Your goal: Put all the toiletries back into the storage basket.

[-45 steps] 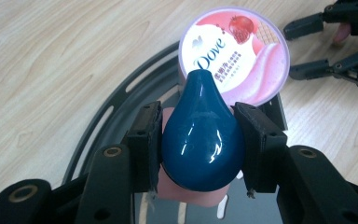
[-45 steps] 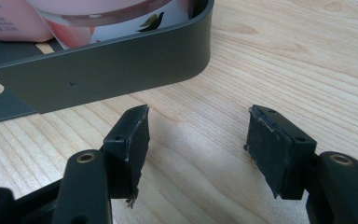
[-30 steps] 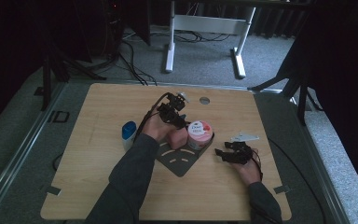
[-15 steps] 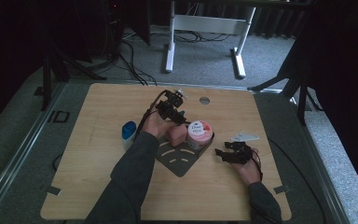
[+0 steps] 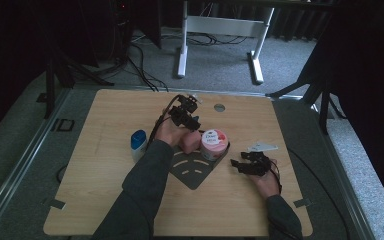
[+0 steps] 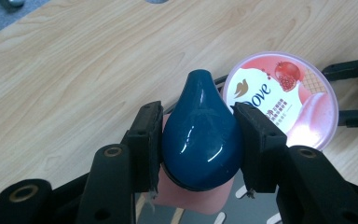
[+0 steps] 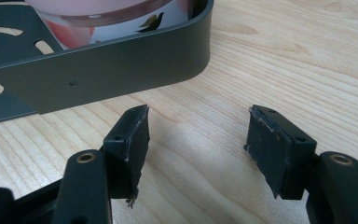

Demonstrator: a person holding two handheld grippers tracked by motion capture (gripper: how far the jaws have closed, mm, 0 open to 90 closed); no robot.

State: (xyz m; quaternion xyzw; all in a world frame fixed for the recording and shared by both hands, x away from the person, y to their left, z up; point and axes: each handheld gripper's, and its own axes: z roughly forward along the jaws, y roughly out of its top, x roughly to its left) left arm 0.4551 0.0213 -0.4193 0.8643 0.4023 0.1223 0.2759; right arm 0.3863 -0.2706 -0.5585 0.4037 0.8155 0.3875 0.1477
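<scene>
the teal drop-shaped cap (image 6: 200, 133) of the pink bottle (image 5: 191, 141), on the dark tray (image 5: 192, 172) mid-bench beside the dove tub (image 6: 284, 100), sits pinched in the left tool (image 6: 198, 140); its glossy taper could slip free and knock the tub, while the right tool (image 7: 198, 140) rests spread and empty to the right of the tray.

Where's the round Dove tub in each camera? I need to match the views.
High view: Dove tub mid-table, at the dark tray's far corner.
Left gripper view: upper right, behind the held teal-capped bottle.
Right gripper view: top left, inside the tray wall.
Shared landmark: the tray.
</scene>
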